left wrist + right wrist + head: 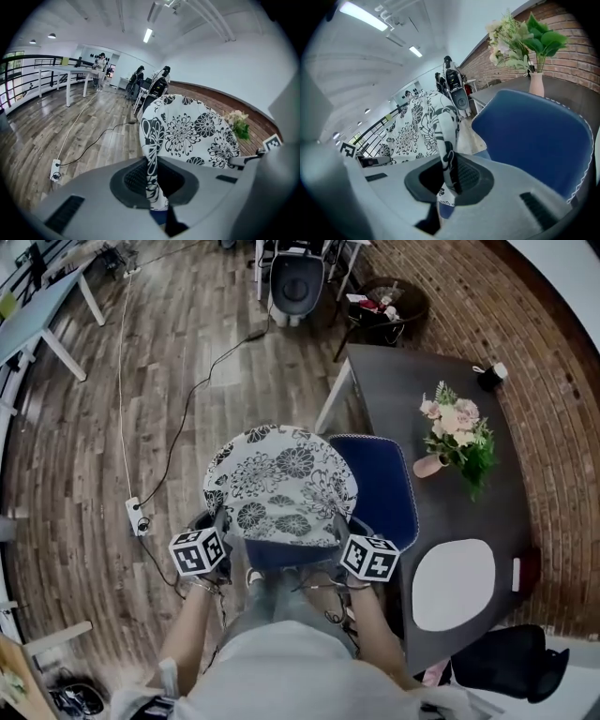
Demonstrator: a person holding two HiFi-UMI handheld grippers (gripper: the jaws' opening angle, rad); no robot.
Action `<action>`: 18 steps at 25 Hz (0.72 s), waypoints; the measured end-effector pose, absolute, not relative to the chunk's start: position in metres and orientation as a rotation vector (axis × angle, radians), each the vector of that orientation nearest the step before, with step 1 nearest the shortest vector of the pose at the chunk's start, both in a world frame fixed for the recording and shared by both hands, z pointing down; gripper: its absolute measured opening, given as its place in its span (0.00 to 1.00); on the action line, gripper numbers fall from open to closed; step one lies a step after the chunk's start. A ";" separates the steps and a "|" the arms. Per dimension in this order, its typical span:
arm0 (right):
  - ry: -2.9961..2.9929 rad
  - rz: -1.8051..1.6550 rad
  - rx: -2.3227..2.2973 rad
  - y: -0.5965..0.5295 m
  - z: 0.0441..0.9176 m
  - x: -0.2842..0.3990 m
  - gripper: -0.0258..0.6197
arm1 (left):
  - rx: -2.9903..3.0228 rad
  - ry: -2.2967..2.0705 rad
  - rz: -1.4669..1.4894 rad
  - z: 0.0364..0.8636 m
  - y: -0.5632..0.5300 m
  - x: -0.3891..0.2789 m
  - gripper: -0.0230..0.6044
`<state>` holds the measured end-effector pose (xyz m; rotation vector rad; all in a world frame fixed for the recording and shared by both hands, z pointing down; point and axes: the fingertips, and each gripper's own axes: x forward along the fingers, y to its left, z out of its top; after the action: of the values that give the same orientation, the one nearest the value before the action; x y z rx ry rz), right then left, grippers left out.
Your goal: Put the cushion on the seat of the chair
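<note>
**Flowery cushion held over the blue chair**

The person held one set of tongs in each hand; the left tongs (221, 521) were pinched shut on the left edge of the cushion (279, 486), and the right tongs (343, 523) were pinched shut on its right edge; in the left gripper view the thin edge of the cushion (192, 131) ran down between the jaws of the left tongs (154, 183), with the pads pressed on the cloth; in the right gripper view the right tongs (448, 176) squeezed a fold of the cushion (423, 129) the same way.

The cushion was white with black flowers; it was spread out between the two tongs, right over the seat of the blue chair (382, 486), with the chair's back just beside its right side; a strip of blue showed under its near edge; whether it touched the seat could not be told.

A dark tabletop (403, 390) stood to the right of the chair; on it were a pink vase of flowers (456, 439) and a white mat (453, 584); a power strip (137, 517) lay on the wooden floor (75, 446) to the left.
</note>
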<state>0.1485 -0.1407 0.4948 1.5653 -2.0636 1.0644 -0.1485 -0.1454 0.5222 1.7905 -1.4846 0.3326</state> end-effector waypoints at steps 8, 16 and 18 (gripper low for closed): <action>-1.970 1.171 1.489 -0.106 0.565 0.141 0.08 | 1.686 -1.469 0.418 0.592 -0.109 -0.156 0.07; -1.879 1.256 1.405 -0.068 0.643 0.143 0.08 | 1.577 -1.391 0.483 0.675 -0.058 -0.144 0.07; -1.852 1.278 1.403 -0.057 0.653 0.143 0.08 | 1.571 -1.364 0.499 0.685 -0.050 -0.140 0.07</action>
<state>0.1433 -0.0572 0.6530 1.4027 -1.8517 1.2781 -0.1401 -0.0501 0.6855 1.5712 -1.3641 0.4987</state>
